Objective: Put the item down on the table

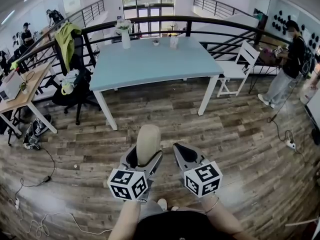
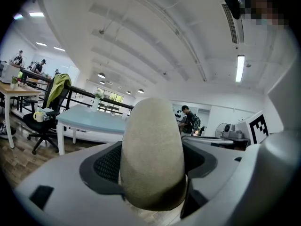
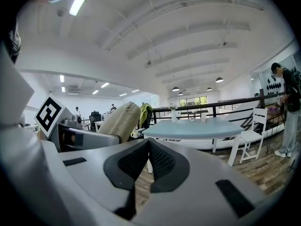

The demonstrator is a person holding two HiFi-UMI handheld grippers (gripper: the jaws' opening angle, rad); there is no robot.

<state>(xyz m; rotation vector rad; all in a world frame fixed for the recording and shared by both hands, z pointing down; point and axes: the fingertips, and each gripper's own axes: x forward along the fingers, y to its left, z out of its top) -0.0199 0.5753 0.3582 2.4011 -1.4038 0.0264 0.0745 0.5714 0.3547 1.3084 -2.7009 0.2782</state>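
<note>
A beige, rounded oblong item [image 1: 148, 143] stands upright between the jaws of my left gripper [image 1: 144, 160], which is shut on it. It fills the middle of the left gripper view as the same item [image 2: 153, 154]. My right gripper [image 1: 186, 155] is beside it, shut, with nothing between its pads [image 3: 141, 166]; the item [image 3: 119, 121] shows to its left in that view. Both grippers hang over the wooden floor, well short of the light blue table [image 1: 150, 61], which stands ahead.
On the table's far edge are a white vase [image 1: 125, 34] and small cups. A white chair [image 1: 239, 66] stands at its right, a black office chair with a yellow-green jacket [image 1: 67, 44] at its left. A wooden desk [image 1: 22, 94], floor cables and a standing person [image 1: 290, 64] flank the area.
</note>
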